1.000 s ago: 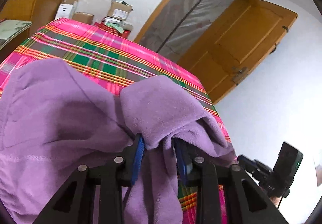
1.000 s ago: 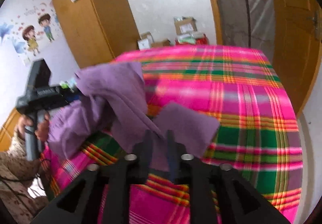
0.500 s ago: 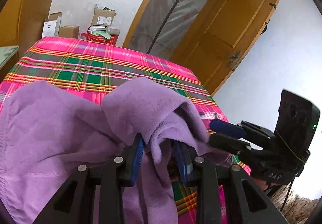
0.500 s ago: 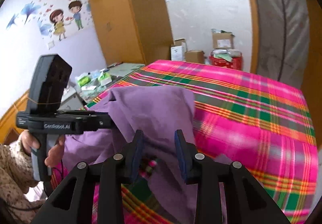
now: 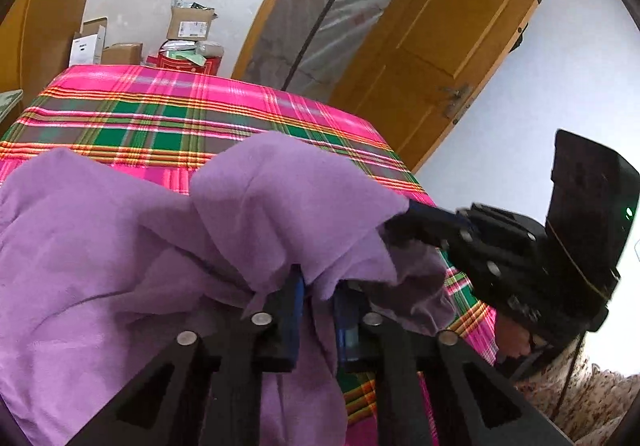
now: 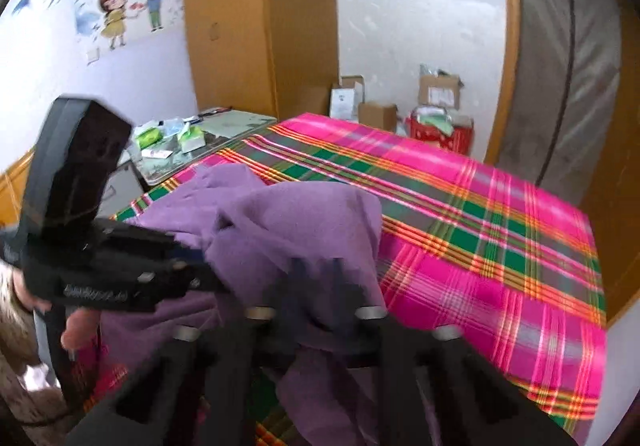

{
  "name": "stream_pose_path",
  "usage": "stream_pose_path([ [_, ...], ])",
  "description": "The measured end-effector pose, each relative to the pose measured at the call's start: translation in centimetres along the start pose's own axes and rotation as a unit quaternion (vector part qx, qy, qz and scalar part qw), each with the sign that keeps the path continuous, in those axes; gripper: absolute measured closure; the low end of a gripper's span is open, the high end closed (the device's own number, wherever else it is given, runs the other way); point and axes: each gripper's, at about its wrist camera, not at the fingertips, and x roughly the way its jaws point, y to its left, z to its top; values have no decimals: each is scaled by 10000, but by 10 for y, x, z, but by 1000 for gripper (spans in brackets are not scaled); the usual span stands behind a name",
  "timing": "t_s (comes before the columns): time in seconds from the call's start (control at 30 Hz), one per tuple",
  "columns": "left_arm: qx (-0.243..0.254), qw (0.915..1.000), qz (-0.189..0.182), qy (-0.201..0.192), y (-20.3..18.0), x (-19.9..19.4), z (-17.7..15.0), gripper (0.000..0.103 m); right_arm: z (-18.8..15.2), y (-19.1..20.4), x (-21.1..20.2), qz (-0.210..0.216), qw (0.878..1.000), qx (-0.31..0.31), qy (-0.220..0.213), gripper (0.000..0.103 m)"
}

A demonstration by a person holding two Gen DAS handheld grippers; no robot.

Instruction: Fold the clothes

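Note:
A purple fleece garment (image 5: 120, 246) lies bunched at the near edge of a bed with a pink and green plaid cover (image 5: 160, 117). My left gripper (image 5: 320, 286) has a raised fold of it between its blue pads, and its jaws are closing on that fold. Just to the right, my right gripper (image 5: 400, 217) reaches into the same bunch. In the right wrist view the right gripper (image 6: 318, 270) is shut on purple cloth (image 6: 300, 213), blurred. The left gripper (image 6: 200, 254) enters the fabric from the left, its tips hidden by cloth.
The plaid bed (image 6: 480, 226) stretches away toward cardboard boxes (image 5: 192, 25) and a red tub by the far wall. A wooden door (image 5: 440, 45) stands open on the right. A side table (image 6: 216, 129) with packets sits beside a wardrobe (image 6: 260, 25). A hand (image 6: 76, 334) holds the left gripper.
The right gripper came in from the right, opened beside the left one and shut on the purple garment. The left jaws narrowed on their fold. Both grippers rolled slightly.

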Motion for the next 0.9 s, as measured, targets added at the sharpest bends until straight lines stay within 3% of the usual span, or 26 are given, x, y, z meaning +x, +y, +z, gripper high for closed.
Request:
stream_pose_path([
  [0.6,297,9987,-109,393,-6,20,-10,96,32,-68,-5,-625,9931,841,-523,100],
  [0.9,541,9970,-131,543,-11,27,-13,99,34,-107,19,-1018,9895,975,-314,100],
])
